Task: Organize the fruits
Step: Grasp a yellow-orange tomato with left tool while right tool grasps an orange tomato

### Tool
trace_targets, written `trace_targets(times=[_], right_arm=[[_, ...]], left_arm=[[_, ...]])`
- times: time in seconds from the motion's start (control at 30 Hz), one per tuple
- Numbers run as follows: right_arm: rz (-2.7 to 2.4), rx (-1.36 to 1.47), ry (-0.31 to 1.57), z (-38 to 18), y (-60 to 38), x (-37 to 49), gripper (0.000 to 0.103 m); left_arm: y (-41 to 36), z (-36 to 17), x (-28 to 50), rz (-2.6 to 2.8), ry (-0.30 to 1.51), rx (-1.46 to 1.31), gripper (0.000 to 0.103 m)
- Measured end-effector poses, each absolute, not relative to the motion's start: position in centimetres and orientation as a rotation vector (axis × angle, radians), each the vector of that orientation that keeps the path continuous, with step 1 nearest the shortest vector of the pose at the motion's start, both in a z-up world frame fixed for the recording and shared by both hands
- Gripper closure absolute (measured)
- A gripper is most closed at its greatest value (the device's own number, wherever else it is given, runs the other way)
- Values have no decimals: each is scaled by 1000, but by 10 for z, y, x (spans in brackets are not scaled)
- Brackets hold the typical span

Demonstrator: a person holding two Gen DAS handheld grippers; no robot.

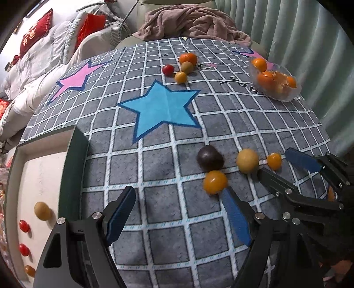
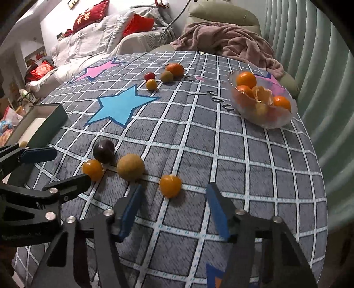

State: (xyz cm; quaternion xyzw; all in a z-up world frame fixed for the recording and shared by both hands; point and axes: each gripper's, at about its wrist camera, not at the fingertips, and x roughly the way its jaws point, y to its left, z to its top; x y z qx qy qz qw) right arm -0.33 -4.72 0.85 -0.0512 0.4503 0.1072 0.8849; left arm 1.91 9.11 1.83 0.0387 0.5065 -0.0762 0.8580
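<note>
Fruits lie loose on the table (image 2: 221,155), an orange one (image 2: 170,185) just ahead of the right gripper (image 2: 174,212), whose fingers stand apart like the left's (image 1: 179,219).

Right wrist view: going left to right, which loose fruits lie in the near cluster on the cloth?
Small orange fruit → dark purple fruit → tan round fruit → orange fruit.

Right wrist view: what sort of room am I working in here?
Most likely a lived-in home living room or bedroom: a table under a star-patterned cloth, a pale armchair draped with a pink blanket, and white bedding with red cushions behind.
</note>
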Motion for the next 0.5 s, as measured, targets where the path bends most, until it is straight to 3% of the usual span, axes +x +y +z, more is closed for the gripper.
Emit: trace_targets(times=[0.07,0.13,0.2,0.3,0.43,0.5], right_arm=[[235,-106,932,9,-49,-1,50],[256,-113,929,9,-49,1,61],[283,-118,925,10,-47,0,71],[296,-139,920,10,-41,-3,82],[306,-85,930,11,-46,-7,83],[308,-39,940,11,-53,-12,83]], left_arm=[[88,17,25,-159,1064,77,22],[84,15,28,-155,1066,80,22],[81,11,29,-164,1078,79,36],[76,12,27,-170,1069,81,46],[71,13,25,-186,1060,88,76],[69,14,22,-195,1057,96,80]])
